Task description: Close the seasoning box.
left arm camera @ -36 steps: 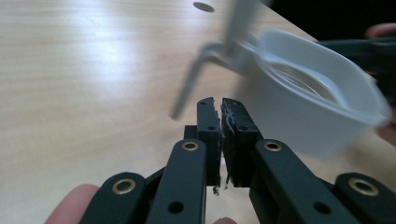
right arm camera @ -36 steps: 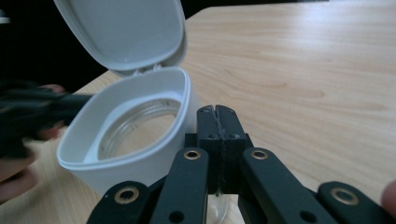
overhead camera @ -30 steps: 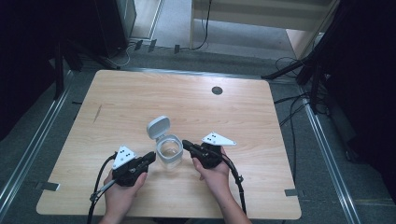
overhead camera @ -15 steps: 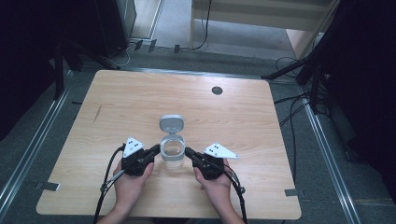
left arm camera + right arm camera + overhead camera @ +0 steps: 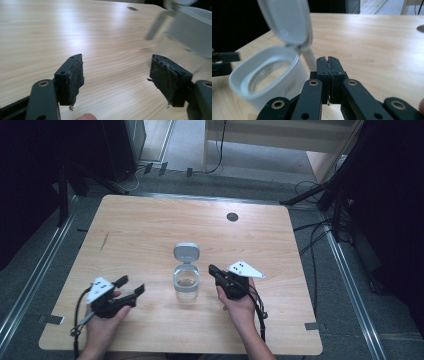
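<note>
A light wooden table [image 5: 150, 235] with rounded corners occupies the centre of the high view; a round dark grommet hole [image 5: 232, 216] sits near its far edge, right of centre. Grey carpeted floor [image 5: 360, 310] surrounds it. Metal rails [image 5: 30, 280] run along the left and right sides. Black cables [image 5: 312, 240] lie at the right. A pale wooden furniture unit [image 5: 280, 135] stands at the upper centre, with dark equipment [image 5: 45, 155] at the upper left.
</note>
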The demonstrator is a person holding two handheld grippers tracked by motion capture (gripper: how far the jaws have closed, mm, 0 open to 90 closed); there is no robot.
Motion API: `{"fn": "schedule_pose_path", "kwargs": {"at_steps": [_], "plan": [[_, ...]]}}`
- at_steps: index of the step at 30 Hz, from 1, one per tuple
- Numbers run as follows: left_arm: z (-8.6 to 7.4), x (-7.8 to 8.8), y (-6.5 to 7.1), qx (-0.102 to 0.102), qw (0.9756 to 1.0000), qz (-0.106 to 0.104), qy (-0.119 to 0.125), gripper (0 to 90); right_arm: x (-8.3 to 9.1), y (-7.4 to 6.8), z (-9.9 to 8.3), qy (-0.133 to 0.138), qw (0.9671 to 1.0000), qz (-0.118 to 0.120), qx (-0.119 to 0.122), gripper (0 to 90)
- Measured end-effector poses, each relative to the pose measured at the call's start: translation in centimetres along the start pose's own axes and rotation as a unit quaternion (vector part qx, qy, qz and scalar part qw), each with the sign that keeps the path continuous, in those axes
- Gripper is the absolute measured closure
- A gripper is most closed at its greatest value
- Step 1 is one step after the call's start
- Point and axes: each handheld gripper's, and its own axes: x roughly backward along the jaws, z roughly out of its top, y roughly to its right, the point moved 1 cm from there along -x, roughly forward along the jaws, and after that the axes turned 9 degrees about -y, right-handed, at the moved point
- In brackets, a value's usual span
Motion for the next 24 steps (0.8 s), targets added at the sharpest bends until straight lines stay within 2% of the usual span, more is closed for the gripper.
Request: {"fn": "schedule_pose_path", "kwargs": {"at_steps": [5,8,10,12,15,18,21,24], "plan": [[-1.3,3.0,-4.3,0.028,0.9987,0.042,0.005,25.1,-1.0,0.3,2.3,0.009,1.0,-0.001,-0.001,90.0],[-1.9,4.1,-5.6,0.048,0.9974,0.053,0.008,25.3,-1.7,0.4,3.6,0.01,1.0,0.002,-0.001,90.0],[-2.1,4.1,-5.7,0.058,0.9974,0.041,0.009,25.2,-2.3,0.5,4.4,0.01,0.9999,0.002,-0.001,90.0],[-2.0,3.8,-5.6,0.057,0.9978,0.034,0.008,24.9,-2.8,0.4,5.2,0.011,0.9999,0.009,0.002,90.0],[-2.0,3.5,-5.5,0.052,0.9981,0.033,0.003,24.1,-3.4,0.2,6.1,0.017,0.9997,0.019,-0.003,90.0],[-2.0,3.5,-5.7,0.057,0.9978,0.033,0.004,22.7,-3.9,0.0,6.7,0.022,0.9994,0.025,-0.006,90.0],[-2.0,3.5,-5.8,0.06,0.9977,0.032,0.004,22.7,-3.8,-0.4,6.9,0.022,0.9988,0.044,-0.002,90.0],[-2.0,3.5,-5.7,0.059,0.9978,0.031,0.002,22.7,-3.0,-1.1,6.4,0.022,0.9977,0.065,0.001,90.0]]}}
